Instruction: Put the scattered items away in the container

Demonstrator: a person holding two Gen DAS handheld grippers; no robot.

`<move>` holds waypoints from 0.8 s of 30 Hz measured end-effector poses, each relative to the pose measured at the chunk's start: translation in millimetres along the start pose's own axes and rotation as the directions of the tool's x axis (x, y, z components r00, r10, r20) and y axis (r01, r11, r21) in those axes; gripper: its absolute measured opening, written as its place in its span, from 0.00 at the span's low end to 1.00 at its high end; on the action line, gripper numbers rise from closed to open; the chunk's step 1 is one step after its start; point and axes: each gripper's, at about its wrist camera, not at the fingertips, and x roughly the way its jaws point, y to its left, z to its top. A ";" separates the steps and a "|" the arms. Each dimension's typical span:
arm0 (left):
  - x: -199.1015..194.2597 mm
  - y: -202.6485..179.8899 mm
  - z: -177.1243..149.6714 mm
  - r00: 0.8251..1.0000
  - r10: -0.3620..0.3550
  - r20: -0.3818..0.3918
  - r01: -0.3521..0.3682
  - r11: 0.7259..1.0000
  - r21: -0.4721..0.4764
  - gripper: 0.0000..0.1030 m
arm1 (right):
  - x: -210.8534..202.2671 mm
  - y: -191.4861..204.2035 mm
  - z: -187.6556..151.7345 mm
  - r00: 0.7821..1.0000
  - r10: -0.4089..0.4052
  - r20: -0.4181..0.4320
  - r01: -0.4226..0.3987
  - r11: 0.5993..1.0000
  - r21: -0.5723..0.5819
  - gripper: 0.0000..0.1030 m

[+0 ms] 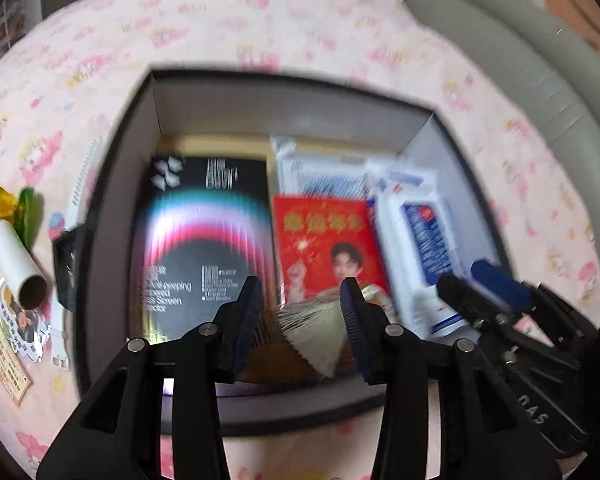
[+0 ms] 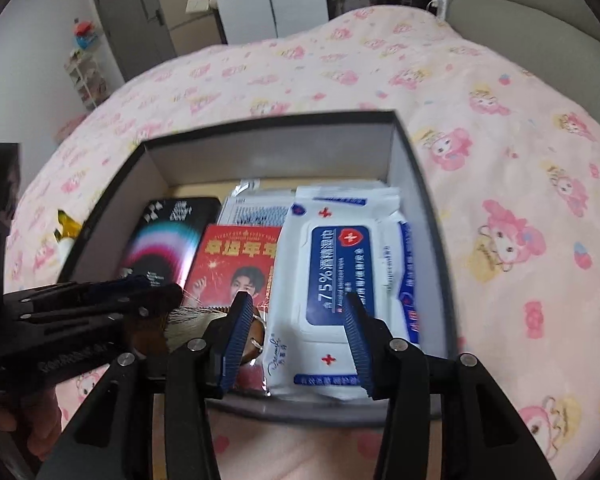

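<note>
A bed with a pink cartoon-print quilt (image 2: 480, 140) is carrying the dark rectangular cardboard box (image 1: 120, 184). The left gripper (image 1: 300, 320) is straddling a wooden-handled bristle brush (image 1: 312, 328) inside the box, jaws released, while the right gripper (image 2: 298, 340) is hanging parted over the white wet-wipes pack (image 2: 336, 264). Still outside, left of the box and nearer the left hand, a white paper tube (image 1: 16, 256) is lying with its long axis slanting toward the box.

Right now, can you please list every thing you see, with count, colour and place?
box: 1, dark outside, grey inside, on the bed
screen protector pack: 1, black with rainbow arc, box left
red card: 1, red, box middle
wipes packs: at least 2, white and blue, box right
brush: 1, brown with pale bristles, box near edge
paper tube: 1, white, bedspread left of box
bedspread: 1, pink, cartoon print
left hand-held gripper: 1, black, over brush
right hand-held gripper: 1, black, over wipes
</note>
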 end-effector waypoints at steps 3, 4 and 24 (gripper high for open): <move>-30.6 -6.8 -0.2 0.994 0.045 0.099 -0.045 0.999 -0.004 0.62 | -16.0 5.0 -0.1 0.999 -0.011 0.033 0.012 1.000 -0.010 0.48; -42.4 -7.0 1.8 0.988 0.064 0.138 -0.064 0.998 -0.009 0.72 | -24.2 7.4 -0.4 0.999 -0.013 0.049 0.014 1.000 -0.019 0.49; -230.9 -7.3 -44.9 0.894 0.071 0.442 -0.107 0.993 0.056 0.99 | -203.4 43.7 -32.8 0.929 -0.114 0.353 0.089 0.992 0.087 0.88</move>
